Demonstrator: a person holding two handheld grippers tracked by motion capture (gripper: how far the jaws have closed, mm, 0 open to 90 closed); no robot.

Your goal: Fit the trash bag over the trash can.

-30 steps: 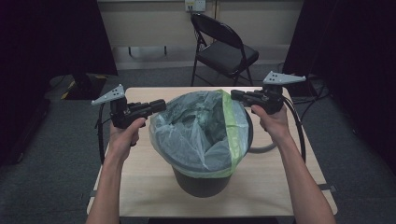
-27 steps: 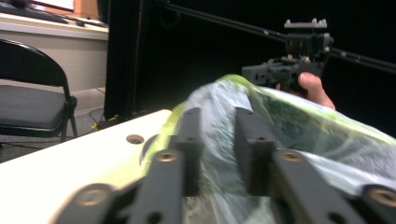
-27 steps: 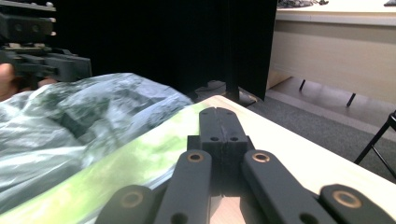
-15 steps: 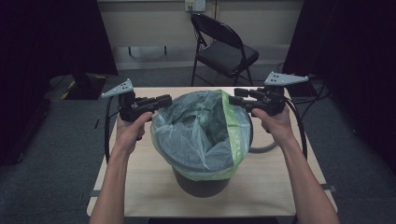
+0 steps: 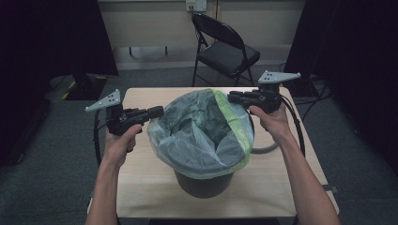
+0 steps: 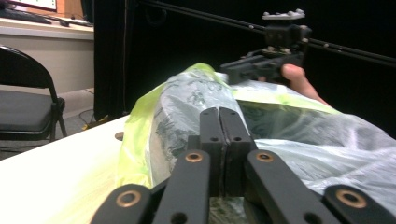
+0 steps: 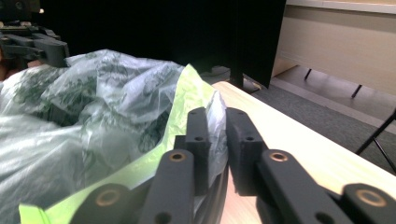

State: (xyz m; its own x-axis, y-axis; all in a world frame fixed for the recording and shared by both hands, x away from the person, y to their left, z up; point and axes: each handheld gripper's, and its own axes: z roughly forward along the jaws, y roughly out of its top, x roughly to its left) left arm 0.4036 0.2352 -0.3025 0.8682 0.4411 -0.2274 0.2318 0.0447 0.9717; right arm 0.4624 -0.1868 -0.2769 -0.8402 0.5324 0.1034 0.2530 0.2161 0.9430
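A black bin [image 5: 202, 186] stands mid-table, lined with a translucent plastic bag [image 5: 202, 129] that has a green band [image 5: 230, 119] along its rim. My left gripper [image 5: 158, 111] lies level at the bag's left edge. In the left gripper view its jaws [image 6: 219, 113] are pressed flat together on the film of the bag [image 6: 303, 140]. My right gripper [image 5: 231, 97] reaches the far right rim. Its jaws [image 7: 217, 115] have just been closing and pinch a fold of the bag [image 7: 93, 93] by the green band [image 7: 187, 88], leaving a narrow gap.
The wooden table [image 5: 141, 187] has bare room in front of and left of the bin. A black folding chair [image 5: 225, 51] stands beyond the far edge. Cables [image 5: 263, 150] trail from the grippers beside the bin.
My left gripper has drawn back to the left and toward the person, with the bag's left edge following it. The right hand has stayed at the far right rim.
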